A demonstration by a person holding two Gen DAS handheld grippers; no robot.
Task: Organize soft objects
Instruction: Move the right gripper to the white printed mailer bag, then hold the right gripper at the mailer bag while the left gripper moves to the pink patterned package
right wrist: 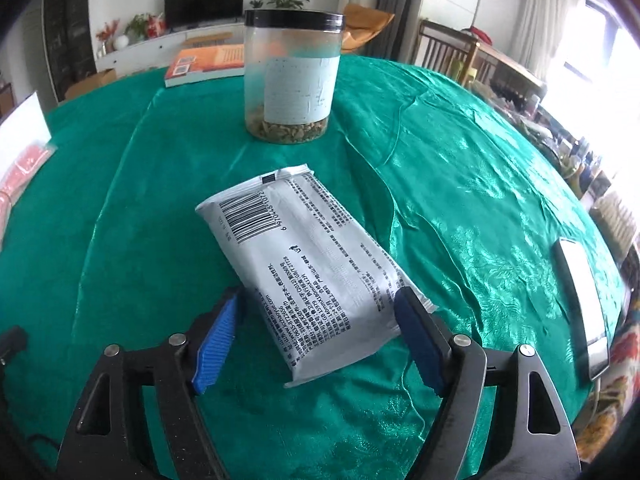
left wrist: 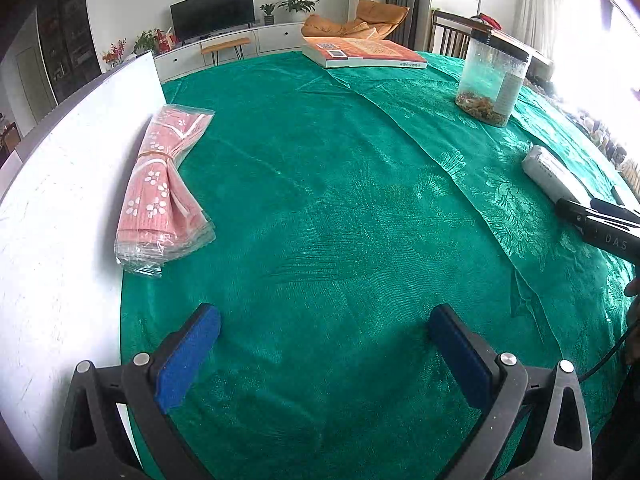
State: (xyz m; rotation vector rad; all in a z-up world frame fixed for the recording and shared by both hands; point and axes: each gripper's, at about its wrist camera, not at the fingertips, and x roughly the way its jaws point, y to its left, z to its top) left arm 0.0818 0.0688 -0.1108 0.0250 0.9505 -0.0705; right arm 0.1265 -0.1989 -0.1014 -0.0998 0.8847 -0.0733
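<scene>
Two tools over a green-draped tabletop in a living room.

Far left, a white board (left wrist: 68,184) lies along the green cloth (left wrist: 320,208), with a pink flowered cloth pack (left wrist: 164,184) beside it. The left tool (left wrist: 324,344) hangs with jaws wide and empty over bare cloth. At the far edge lies an orange book (left wrist: 364,53); right of it stands a black-lidded jar (right wrist: 294,76). The right tool (right wrist: 320,334) stands spread around the near end of the white tissue pack (right wrist: 308,264), its right pad (right wrist: 416,332) at the wrapper's edge, without squeezing. A television (left wrist: 212,12), plants and curtains line the back.

TV (left wrist: 212,12), white cabinet (left wrist: 240,46), bright window (right wrist: 592,40)
</scene>
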